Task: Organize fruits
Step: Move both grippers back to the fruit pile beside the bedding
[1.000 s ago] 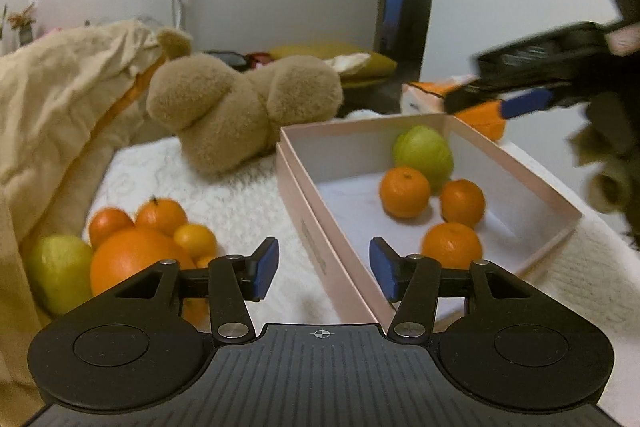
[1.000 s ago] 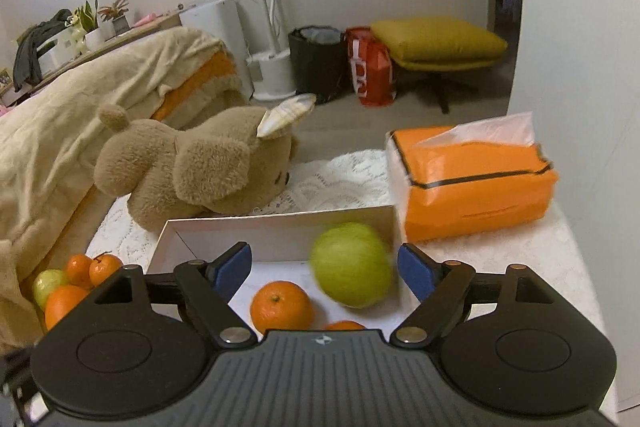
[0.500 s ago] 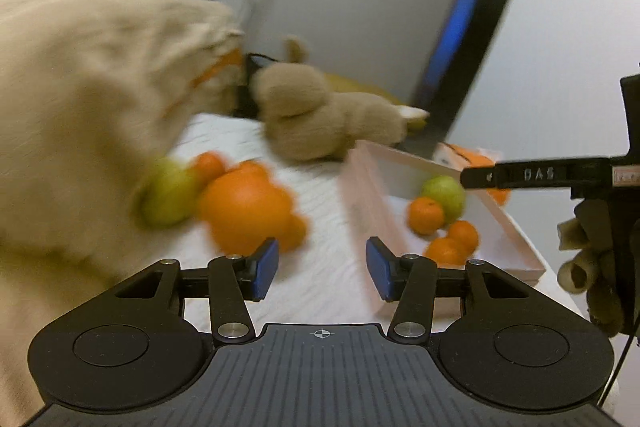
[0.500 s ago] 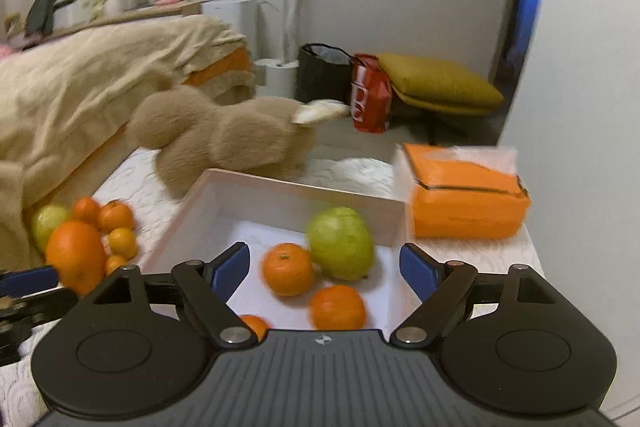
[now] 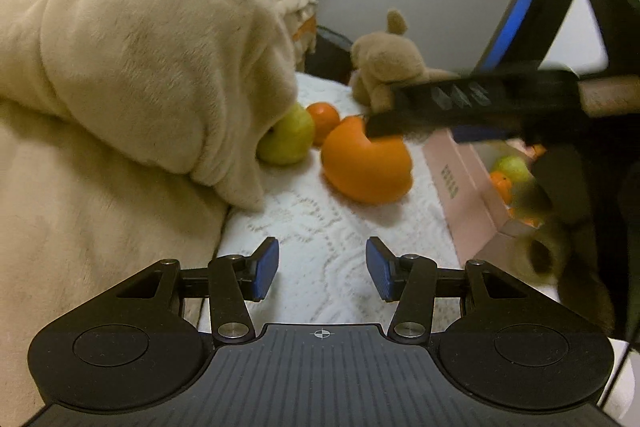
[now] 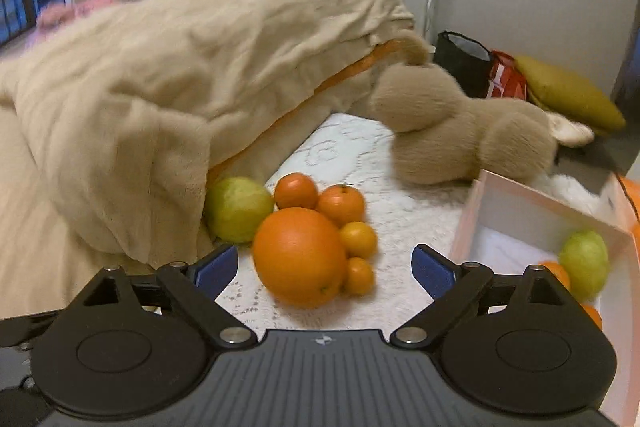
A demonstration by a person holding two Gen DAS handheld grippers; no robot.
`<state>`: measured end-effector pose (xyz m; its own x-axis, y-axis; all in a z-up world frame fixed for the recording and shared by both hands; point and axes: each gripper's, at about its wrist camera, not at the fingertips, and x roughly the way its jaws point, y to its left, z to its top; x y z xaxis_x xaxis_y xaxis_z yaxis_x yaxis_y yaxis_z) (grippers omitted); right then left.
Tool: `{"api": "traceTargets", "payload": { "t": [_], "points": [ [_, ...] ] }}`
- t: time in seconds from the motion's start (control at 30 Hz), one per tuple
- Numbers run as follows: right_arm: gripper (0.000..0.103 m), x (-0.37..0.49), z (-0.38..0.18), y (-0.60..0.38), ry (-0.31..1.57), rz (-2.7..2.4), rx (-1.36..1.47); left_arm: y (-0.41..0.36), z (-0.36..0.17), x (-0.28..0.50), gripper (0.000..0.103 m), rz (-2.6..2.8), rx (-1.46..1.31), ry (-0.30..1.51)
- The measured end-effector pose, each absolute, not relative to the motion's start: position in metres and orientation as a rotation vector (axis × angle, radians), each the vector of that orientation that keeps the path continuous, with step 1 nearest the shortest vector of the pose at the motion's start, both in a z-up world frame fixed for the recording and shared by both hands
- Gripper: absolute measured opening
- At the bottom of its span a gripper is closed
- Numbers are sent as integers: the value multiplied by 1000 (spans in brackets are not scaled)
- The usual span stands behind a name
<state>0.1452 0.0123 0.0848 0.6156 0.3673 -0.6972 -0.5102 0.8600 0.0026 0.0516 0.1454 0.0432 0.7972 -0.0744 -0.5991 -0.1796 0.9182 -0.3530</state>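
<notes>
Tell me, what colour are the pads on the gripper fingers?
Blue. The fingertips of the right gripper show it best, in the right wrist view.

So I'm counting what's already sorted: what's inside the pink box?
Inside the pink box, the right wrist view shows one green fruit and parts of two oranges. The right gripper body covers the near part of the box, so more may be hidden.
</notes>
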Motion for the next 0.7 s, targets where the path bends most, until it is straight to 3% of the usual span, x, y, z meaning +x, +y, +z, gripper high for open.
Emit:
{"api": "traceTargets", "payload": {
  "t": [0.23, 0.4, 0.7],
  "points": [
    [90, 180, 79, 55, 742, 476, -235, 146, 43, 50, 53, 50, -424, 646],
    [53, 213, 73, 82, 737, 450, -254, 146, 38, 53, 53, 55, -424, 664],
    [49, 214, 68, 108, 786, 584, -386, 155, 33, 52, 53, 69, -457, 669]
  ]
}}
